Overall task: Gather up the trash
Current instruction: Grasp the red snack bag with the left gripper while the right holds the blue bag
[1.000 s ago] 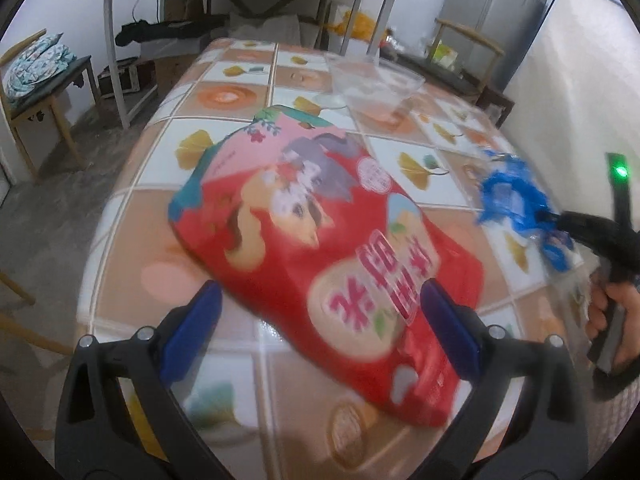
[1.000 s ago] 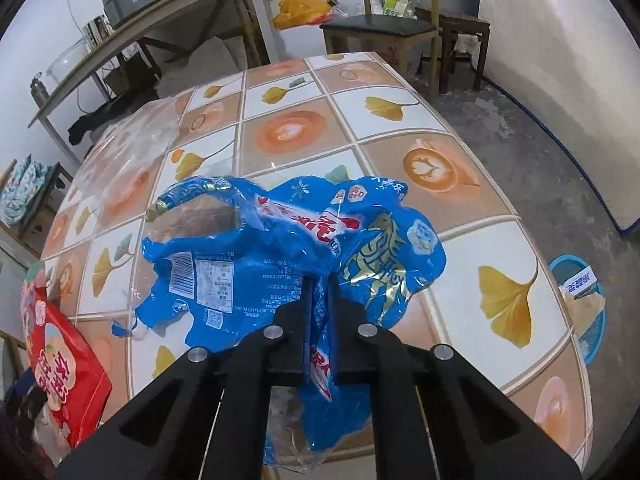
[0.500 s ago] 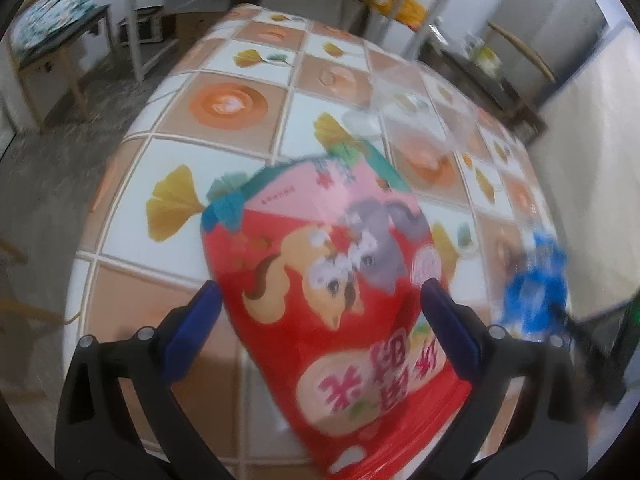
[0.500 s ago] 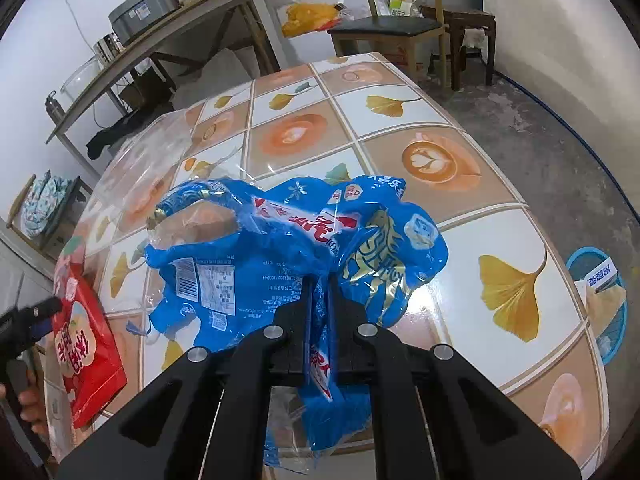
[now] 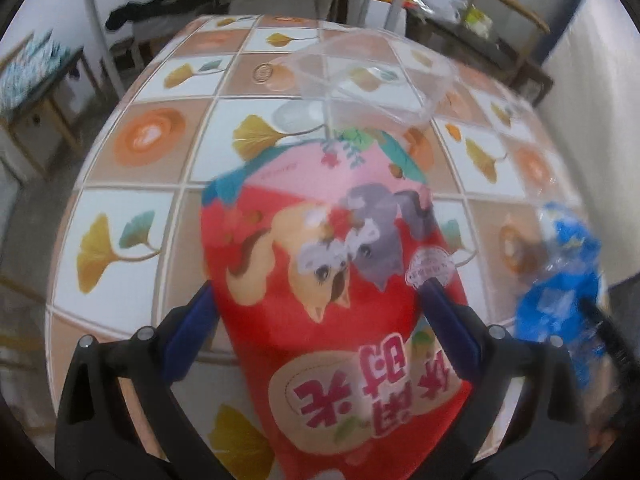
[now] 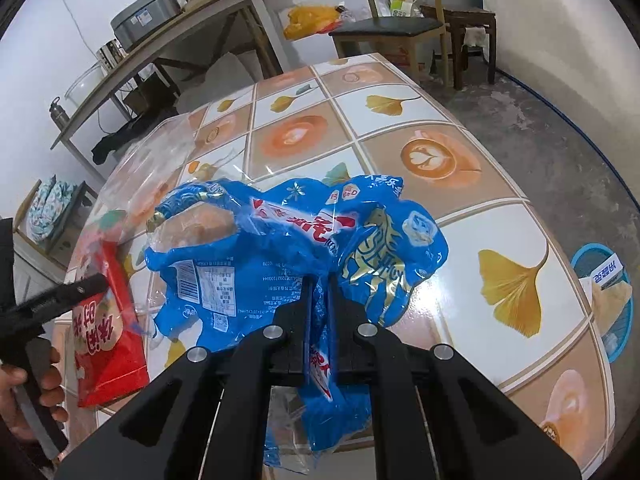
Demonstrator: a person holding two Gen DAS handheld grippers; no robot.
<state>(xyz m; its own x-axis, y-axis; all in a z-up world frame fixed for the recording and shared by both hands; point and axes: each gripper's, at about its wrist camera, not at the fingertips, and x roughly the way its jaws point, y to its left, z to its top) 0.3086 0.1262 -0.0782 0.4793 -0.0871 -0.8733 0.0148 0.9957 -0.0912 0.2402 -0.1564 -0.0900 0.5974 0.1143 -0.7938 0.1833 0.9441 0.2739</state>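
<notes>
A red snack bag (image 5: 344,296) with cartoon cats lies on the tiled table (image 5: 132,224). My left gripper (image 5: 320,300) is open, its blue-padded fingers either side of the bag's lower half. The bag also shows at the left in the right wrist view (image 6: 108,316). My right gripper (image 6: 319,280) is shut on a crumpled blue wrapper (image 6: 280,256) and holds it over the table; the wrapper shows blurred at the right of the left wrist view (image 5: 560,300). A clear plastic container (image 5: 372,76) sits beyond the red bag.
A clear plastic bag (image 6: 160,168) lies on the table behind the blue wrapper. A blue basket (image 6: 608,300) with trash stands on the floor right of the table. A wooden chair (image 6: 400,28) and a shelf table (image 6: 168,40) stand beyond.
My left gripper has swung around and come closer over the red bag, so the bag now lies lengthwise between its fingers. My right gripper keeps its hold on the blue wrapper.
</notes>
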